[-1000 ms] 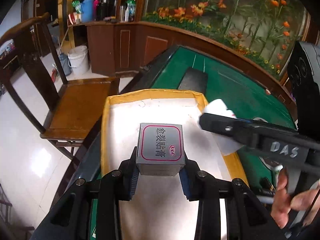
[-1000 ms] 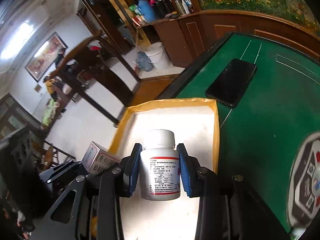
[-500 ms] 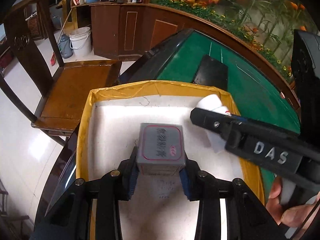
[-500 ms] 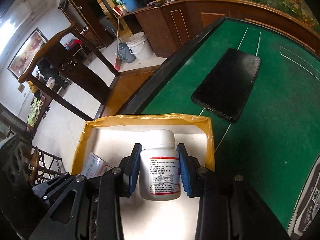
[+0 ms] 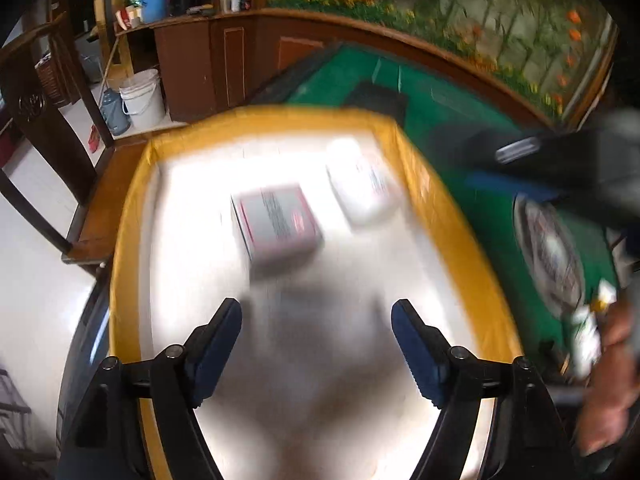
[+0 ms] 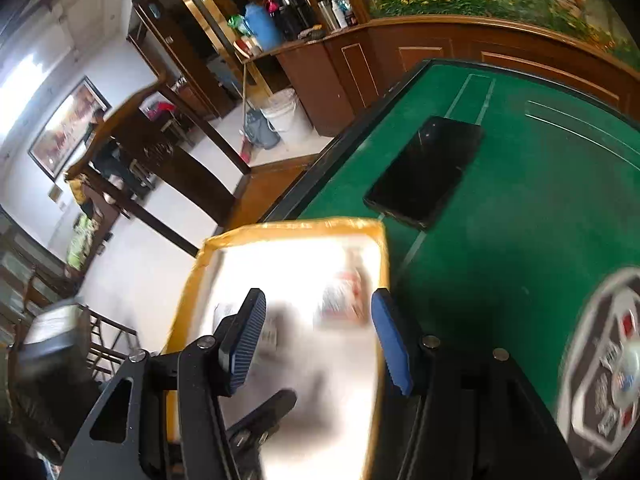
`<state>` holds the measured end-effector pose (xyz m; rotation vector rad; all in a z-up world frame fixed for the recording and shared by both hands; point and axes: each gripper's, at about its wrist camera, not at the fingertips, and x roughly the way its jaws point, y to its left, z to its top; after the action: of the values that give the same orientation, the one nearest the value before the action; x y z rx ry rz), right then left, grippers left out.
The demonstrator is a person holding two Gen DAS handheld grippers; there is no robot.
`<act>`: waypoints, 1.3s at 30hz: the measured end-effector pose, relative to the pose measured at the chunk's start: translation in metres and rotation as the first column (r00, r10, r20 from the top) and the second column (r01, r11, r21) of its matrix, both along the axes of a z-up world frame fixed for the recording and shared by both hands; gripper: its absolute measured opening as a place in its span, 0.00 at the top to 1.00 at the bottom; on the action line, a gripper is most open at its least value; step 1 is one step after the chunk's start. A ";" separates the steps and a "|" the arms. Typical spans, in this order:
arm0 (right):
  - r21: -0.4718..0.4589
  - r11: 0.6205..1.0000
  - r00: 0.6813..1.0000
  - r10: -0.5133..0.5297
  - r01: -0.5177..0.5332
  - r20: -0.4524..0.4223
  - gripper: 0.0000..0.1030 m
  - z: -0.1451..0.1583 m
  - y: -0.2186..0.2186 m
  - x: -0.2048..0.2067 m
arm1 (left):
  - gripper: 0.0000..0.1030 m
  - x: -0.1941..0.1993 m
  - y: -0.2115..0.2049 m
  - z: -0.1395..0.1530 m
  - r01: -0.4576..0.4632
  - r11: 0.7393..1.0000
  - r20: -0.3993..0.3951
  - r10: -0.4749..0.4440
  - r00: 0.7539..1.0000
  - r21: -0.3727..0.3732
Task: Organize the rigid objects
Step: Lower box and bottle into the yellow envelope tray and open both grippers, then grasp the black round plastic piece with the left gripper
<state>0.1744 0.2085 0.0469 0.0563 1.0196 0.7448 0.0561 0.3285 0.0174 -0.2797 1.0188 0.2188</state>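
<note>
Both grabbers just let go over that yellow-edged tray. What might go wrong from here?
The grey box and white bottle lie loose in the tray, blurred, perhaps not yet settled; the bottle could roll against the box. Both the left gripper and right gripper, jaws just opened, hang close together and could bump. The tray sits near the table edge.

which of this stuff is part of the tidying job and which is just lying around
Part of the job:
- grey box, lying in the tray
- white bottle, lying in the tray beside it
- yellow-rimmed tray

Just lying about:
- black phone on the green table
- white bucket on the floor
- wooden chair
</note>
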 end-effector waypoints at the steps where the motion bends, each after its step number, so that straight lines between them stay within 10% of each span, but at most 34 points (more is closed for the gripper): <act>1: 0.008 1.000 1.000 0.001 -0.001 0.008 0.47 0.005 -0.009 -0.007 | 0.21 -0.003 -0.004 0.000 0.004 0.999 -0.005 -0.004 1.000 0.037; 10: 0.092 0.996 0.999 0.005 -0.009 0.040 0.46 0.048 -0.140 -0.095 | 0.21 -0.043 -0.046 0.003 0.102 0.989 -0.039 -0.098 0.994 0.105; 18: 0.125 0.990 0.983 -0.084 0.064 0.162 0.37 0.052 -0.262 -0.160 | 0.20 -0.093 -0.122 0.070 0.106 0.932 0.178 -0.176 0.968 0.346; 20: 0.144 0.985 0.971 -0.120 0.092 0.205 0.37 0.048 -0.288 -0.170 | 0.02 -0.109 -0.147 0.078 0.155 0.930 0.229 -0.239 0.944 0.333; 24: 0.145 0.967 0.922 -0.243 0.208 0.300 0.32 0.035 -0.331 -0.175 | 0.00 -0.128 -0.206 0.062 0.251 0.931 0.294 -0.326 0.898 0.266; 29: 0.175 0.944 0.908 -0.318 0.279 0.271 0.32 0.025 -0.357 -0.158 | 0.00 -0.107 -0.245 0.036 0.308 0.885 0.180 -0.386 0.905 0.349; 39: 0.269 0.936 0.937 -0.285 0.226 0.203 0.32 0.024 -0.362 -0.160 | 0.00 -0.071 -0.242 0.008 0.354 0.918 0.090 -0.374 0.923 0.179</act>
<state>0.0148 -0.1535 0.0706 0.3003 0.6704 0.6147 -0.0146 0.0862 0.0255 0.0462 0.9073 -0.0568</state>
